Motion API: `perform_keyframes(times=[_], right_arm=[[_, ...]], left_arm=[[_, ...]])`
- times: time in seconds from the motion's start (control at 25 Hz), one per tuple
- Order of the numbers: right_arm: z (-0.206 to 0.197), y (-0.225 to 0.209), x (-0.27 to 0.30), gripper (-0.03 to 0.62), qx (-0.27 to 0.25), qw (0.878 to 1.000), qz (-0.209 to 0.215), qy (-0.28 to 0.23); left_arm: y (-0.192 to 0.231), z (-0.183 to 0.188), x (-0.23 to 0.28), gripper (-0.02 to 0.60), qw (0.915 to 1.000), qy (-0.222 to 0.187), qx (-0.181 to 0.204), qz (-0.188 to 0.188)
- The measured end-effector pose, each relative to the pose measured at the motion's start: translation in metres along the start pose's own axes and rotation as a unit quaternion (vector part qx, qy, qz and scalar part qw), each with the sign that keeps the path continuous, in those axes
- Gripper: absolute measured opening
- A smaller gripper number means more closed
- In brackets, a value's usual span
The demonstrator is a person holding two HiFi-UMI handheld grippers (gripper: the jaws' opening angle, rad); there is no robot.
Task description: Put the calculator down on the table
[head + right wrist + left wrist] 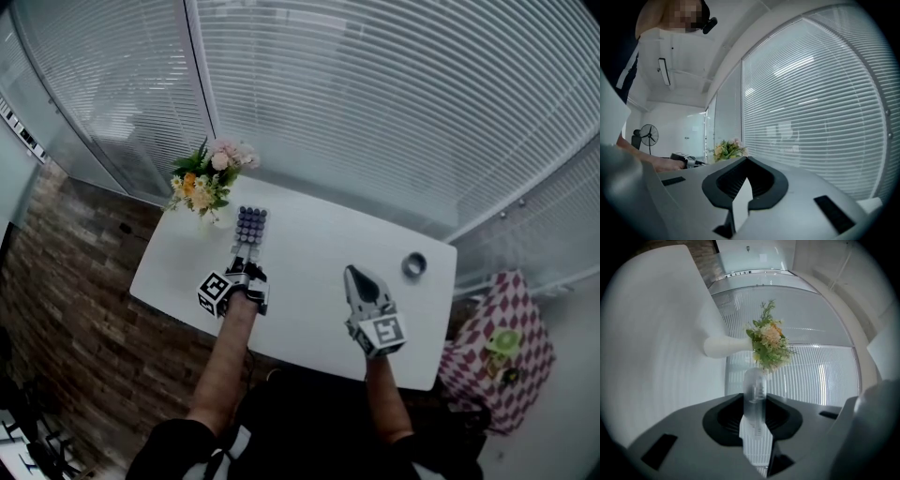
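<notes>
The left claw [246, 255] is gripping the calculator [250, 225] over the white desk [314, 246], just beside the flowers [208, 180], while the right claw [354, 274] is pointing across the desk, closed and empty.

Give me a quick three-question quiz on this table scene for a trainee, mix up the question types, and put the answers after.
1. True or false: the right gripper holds the calculator.
2. Where do the flowers stand on the table? A) at its far left corner; B) at its near right corner; C) in the middle.
3. What small thing lies alone near the table's right edge?

Key
1. False: the left gripper holds it; the right gripper is shut and empty.
2. A.
3. A grey ring.
</notes>
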State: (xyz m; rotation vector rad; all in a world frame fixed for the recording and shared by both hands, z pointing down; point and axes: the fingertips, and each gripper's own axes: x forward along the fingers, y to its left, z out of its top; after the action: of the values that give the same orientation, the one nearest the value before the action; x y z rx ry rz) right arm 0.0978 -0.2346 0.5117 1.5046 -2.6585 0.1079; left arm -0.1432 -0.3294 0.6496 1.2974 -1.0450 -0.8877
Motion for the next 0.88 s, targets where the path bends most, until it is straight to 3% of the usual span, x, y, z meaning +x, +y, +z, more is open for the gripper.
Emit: perform_keyframes(times=[0.44, 0.64, 0.88], right_arm=[[-0.002, -0.014, -0.006, 0.006, 0.002, 1.0, -0.013, 0.012], [-0.009, -0.025, -0.01, 0.006, 0.0, 1.0, -0.019, 0.011], [-0.014, -0.028, -0.014, 0.006, -0.003, 1.0, -0.022, 0.021]], left_arm=[[0.075, -0.017, 0.046, 0.1, 0.9977, 0.04, -0.008, 0.054], [0.116, -0.029, 0.056, 0.1, 0.9959, 0.059, -0.039, 0.055], [0.162, -0.027, 0.054, 0.1, 0.992, 0.056, -0.037, 0.107]])
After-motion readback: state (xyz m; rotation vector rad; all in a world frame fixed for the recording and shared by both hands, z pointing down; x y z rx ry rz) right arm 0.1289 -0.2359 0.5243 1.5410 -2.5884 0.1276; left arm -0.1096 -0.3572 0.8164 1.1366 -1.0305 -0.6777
